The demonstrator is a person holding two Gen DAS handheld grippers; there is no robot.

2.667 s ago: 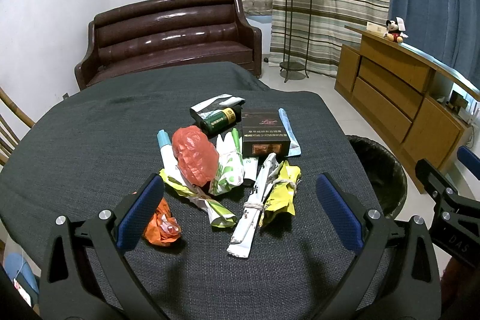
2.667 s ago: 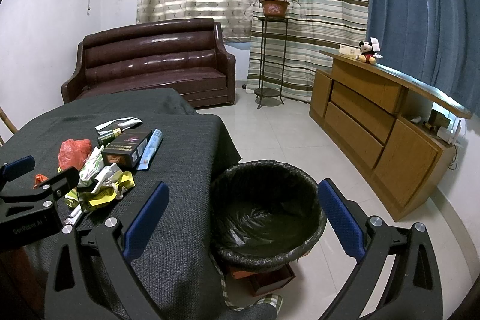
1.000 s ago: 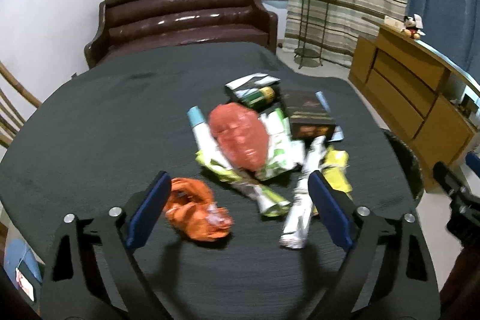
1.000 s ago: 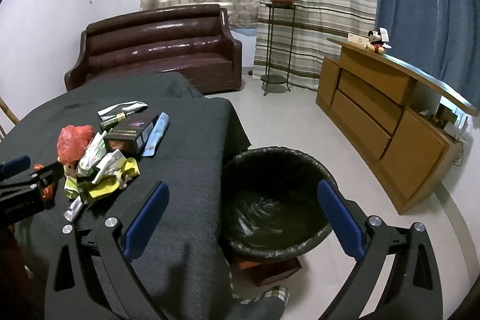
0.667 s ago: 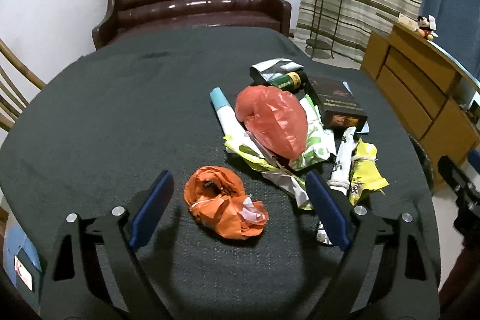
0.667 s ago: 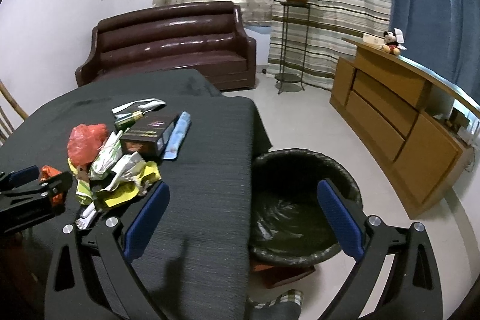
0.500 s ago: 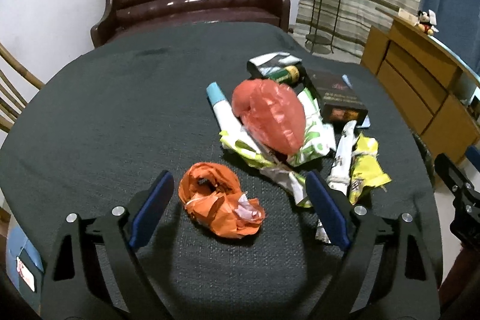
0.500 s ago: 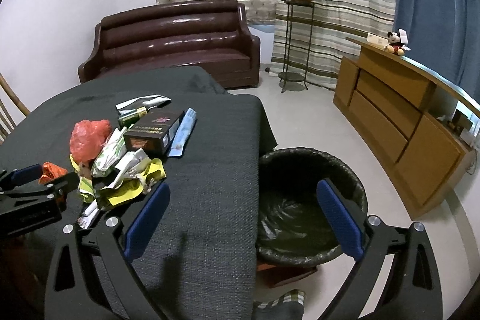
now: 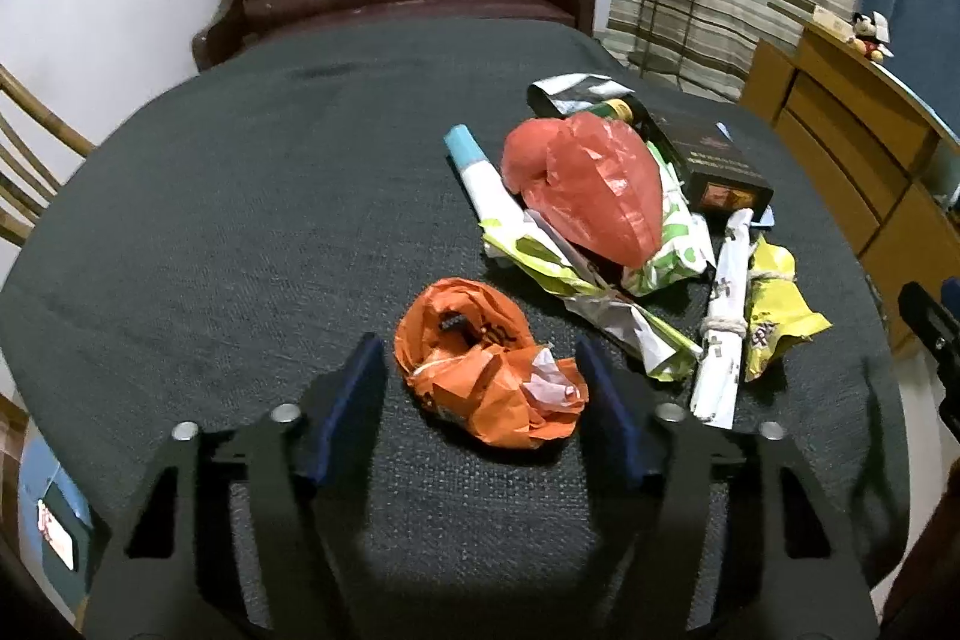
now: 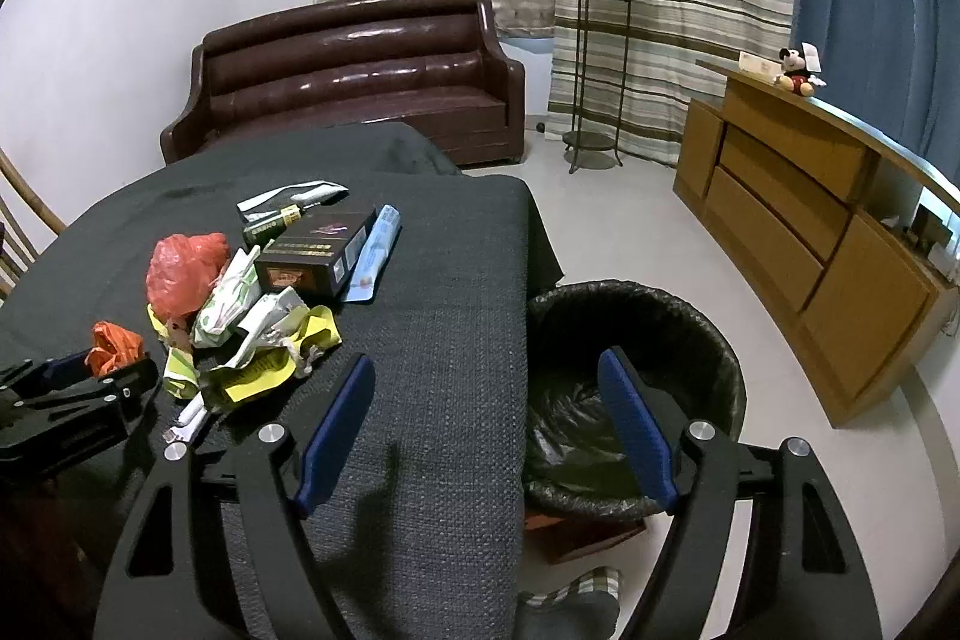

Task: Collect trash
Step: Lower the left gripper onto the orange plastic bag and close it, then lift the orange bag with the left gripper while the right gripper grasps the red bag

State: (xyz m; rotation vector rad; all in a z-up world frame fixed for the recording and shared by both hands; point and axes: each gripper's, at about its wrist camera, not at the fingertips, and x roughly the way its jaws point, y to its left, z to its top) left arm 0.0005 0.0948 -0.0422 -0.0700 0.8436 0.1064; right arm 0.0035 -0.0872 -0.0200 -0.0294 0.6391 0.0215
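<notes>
A crumpled orange wrapper point(image 9: 486, 370) lies on the dark tablecloth point(image 9: 240, 220) between the fingers of my left gripper point(image 9: 480, 388), which is open around it with small gaps on both sides. Beyond it lies a trash pile: a red plastic bag point(image 9: 591, 190), a white tube point(image 9: 486, 184), green-white wrappers point(image 9: 672, 250), a yellow wrapper point(image 9: 774, 310) and a dark box point(image 9: 714, 166). My right gripper point(image 10: 486, 418) is open and empty, over the table edge beside a black-lined trash bin point(image 10: 636, 394). The orange wrapper also shows in the right wrist view point(image 10: 114, 340).
A brown leather sofa point(image 10: 354, 76) stands behind the table. A wooden sideboard point(image 10: 828, 220) runs along the right wall, with a plant stand point(image 10: 597, 70) by the curtains. A wooden chair back point(image 9: 24, 172) is at the table's left.
My left gripper has swung left, moved down to the orange wrapper and narrowed around it. My right gripper has narrowed a little and shifted left toward the table.
</notes>
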